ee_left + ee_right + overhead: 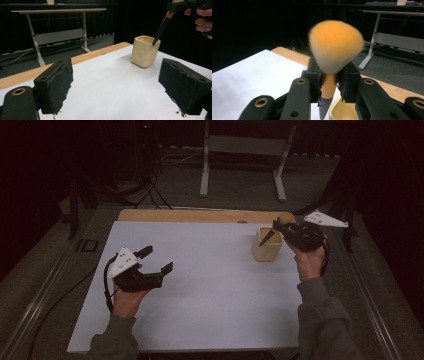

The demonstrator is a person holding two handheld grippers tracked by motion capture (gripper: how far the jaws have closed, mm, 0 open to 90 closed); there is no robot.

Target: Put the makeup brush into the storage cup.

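**Holding brush over cup**

R gripper (278, 226) clamped on a makeup brush (335, 47): jaws pinch the orange ferrule just below the fluffy orange-white bristle head, bristles up. Dark handle tip points down into the mouth of the cream cup (145, 51), at its rim. Cup stands on white table sheet (210, 285), far right side, near the wooden edge. L gripper (156, 259) well apart at left, jaws wide, nothing between them, hovering above sheet.
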